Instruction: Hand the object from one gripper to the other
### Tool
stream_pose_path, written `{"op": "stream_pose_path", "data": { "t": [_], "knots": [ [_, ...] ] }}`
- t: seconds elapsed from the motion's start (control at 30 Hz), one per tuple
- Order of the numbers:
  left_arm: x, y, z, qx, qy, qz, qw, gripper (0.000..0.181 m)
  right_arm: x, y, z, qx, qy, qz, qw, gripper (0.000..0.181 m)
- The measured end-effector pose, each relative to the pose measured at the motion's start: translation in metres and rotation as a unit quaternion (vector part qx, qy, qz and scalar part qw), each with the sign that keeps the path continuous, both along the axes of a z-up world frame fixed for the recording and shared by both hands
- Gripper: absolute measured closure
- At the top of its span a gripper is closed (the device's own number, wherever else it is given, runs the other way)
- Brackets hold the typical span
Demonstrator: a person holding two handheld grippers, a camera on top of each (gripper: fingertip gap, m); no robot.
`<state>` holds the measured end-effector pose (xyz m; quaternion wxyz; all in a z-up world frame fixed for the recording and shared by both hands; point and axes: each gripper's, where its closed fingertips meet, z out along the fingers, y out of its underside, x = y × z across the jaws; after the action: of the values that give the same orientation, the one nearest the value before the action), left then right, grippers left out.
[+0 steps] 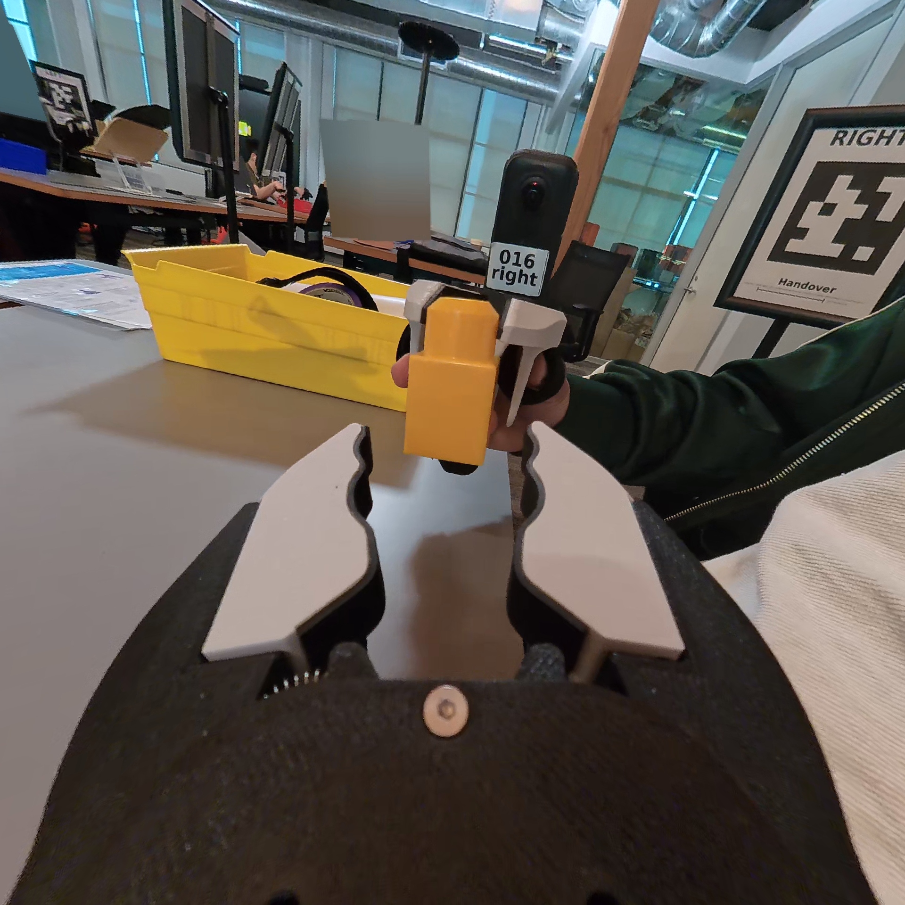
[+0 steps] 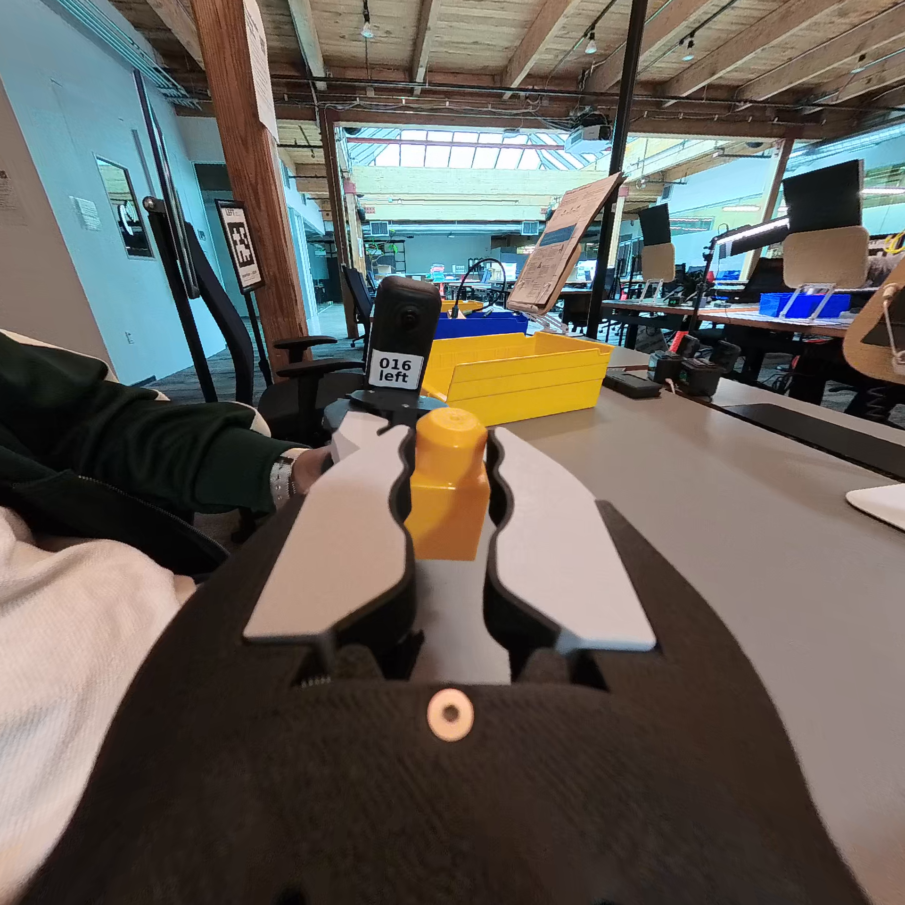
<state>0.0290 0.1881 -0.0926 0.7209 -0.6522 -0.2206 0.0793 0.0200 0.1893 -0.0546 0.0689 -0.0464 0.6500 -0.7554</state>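
Observation:
A yellow block (image 1: 448,387) with a round stud on top is held upright in my right gripper (image 1: 463,338), which faces me in the left wrist view. My right gripper (image 2: 448,440) is shut on the block's (image 2: 448,504) stud and upper body, above the table. My left gripper (image 1: 445,436) is open and empty. Its fingertips (image 1: 360,436) sit on either side of the block's lower end, just short of it and not touching. In the right wrist view the left gripper (image 2: 382,426) shows behind the block, mostly hidden.
A yellow bin (image 1: 245,318) with a tape roll stands on the grey table (image 1: 122,440) behind the block; it also shows in the right wrist view (image 2: 514,382). Papers (image 1: 73,289) lie far left. Black devices (image 2: 685,372) and a white object (image 2: 876,504) sit at the right. Both grippers' tips are close together, under 4 cm apart.

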Motion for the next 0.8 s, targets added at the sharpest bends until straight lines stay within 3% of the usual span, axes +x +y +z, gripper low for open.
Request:
{"op": "stream_pose_path", "data": {
  "t": [0.33, 0.63, 0.73, 0.8],
  "knots": [
    [0.005, 0.014, -0.014, -0.053, 0.006, -0.019, 0.998, 0.127, 0.008, -0.007, -0.006, 0.021, 0.011, 0.009, 1.0, 0.153],
    [0.008, 0.016, -0.017, -0.068, 0.011, -0.031, 0.997, 0.146, 0.013, -0.009, -0.004, 0.018, 0.011, 0.014, 1.0, 0.151],
    [0.008, 0.014, -0.011, -0.045, 0.008, -0.031, 0.998, 0.146, -0.005, -0.009, 0.006, -0.018, 0.022, -0.056, 0.998, 0.097],
    [0.007, 0.011, -0.007, -0.031, 0.009, -0.025, 0.999, 0.146, -0.01, -0.007, 0.006, -0.023, 0.031, -0.074, 0.997, 0.093]
  ]
}}
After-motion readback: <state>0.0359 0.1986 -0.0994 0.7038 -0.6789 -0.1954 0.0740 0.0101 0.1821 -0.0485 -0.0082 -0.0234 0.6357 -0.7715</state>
